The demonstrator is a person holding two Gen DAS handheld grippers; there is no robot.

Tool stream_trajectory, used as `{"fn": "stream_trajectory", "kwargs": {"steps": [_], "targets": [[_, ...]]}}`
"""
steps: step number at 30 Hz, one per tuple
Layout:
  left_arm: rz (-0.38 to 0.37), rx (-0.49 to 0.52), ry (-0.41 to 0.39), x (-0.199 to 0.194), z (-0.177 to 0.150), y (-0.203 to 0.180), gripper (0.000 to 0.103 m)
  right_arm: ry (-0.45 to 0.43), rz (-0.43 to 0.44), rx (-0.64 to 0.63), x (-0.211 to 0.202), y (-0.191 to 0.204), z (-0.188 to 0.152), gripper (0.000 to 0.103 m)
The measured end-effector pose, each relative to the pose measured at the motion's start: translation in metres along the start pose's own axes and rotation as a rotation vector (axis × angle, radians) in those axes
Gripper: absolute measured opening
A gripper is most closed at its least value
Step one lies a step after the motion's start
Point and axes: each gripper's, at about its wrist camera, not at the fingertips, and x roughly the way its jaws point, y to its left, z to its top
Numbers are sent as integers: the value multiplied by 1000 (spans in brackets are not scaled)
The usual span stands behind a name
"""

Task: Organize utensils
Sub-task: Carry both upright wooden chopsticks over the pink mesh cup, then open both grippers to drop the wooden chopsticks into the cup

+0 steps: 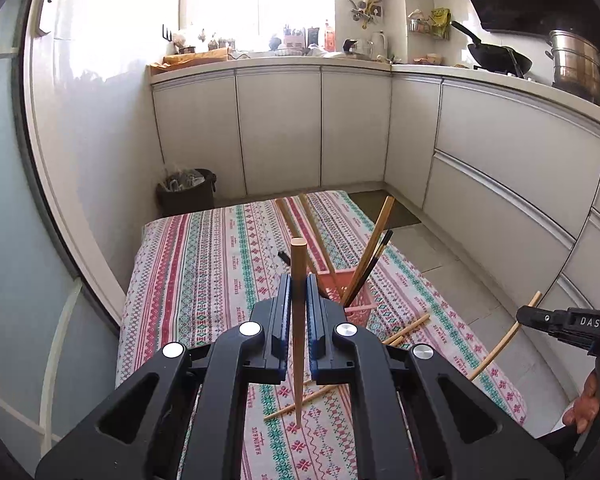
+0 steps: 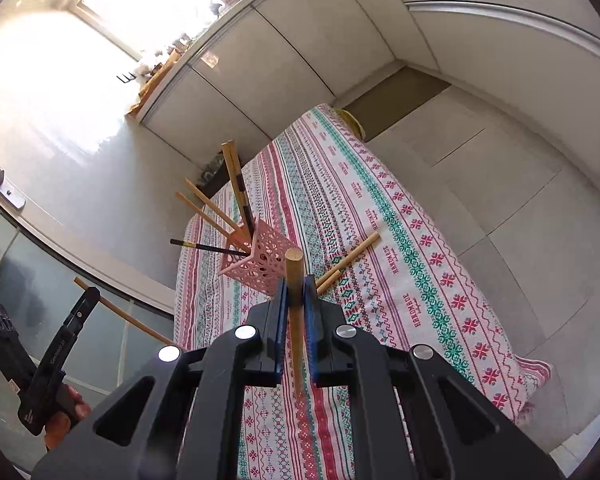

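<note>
My left gripper (image 1: 299,292) is shut on a wooden chopstick (image 1: 299,264) that stands upright between its jaws, above the patterned tablecloth (image 1: 204,264). My right gripper (image 2: 295,290) is shut on another wooden chopstick (image 2: 294,268), also upright. A pink perforated holder (image 1: 350,300) stands just past the left gripper and holds several chopsticks, wooden and dark; it also shows in the right wrist view (image 2: 260,260). Loose wooden chopsticks (image 2: 352,256) lie on the cloth beside the holder. The right gripper shows at the left view's right edge (image 1: 528,316).
The table's far edge (image 1: 244,208) meets white kitchen cabinets (image 1: 280,128). A dark waste bin (image 1: 188,192) stands on the floor at the far left corner. Tiled floor (image 2: 500,184) lies to the table's right. A glass door (image 1: 4,200) is on the left.
</note>
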Motion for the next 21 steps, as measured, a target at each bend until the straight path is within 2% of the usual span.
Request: {"fn": "stream_trajectory", "kwargs": {"steps": [5,7,9,14,18,21], "targets": [[-115,-65,-67,0,41,-1,6,-16,26,52,1,-19,7,8],[-135,-75,-102,2,60,-5,6,-16,29,67,3,-25,8,8],[-121,-63,-137,6,74,-10,6,-15,37,82,5,-31,10,8],[-94,-32,-164,32,90,-25,6,-17,65,89,3,-35,16,8],[-68,-21,-160,54,87,-29,6,-33,79,89,-2,-35,22,8],[-62,-24,-124,74,78,-29,7,-46,85,86,-6,-33,26,8]]}}
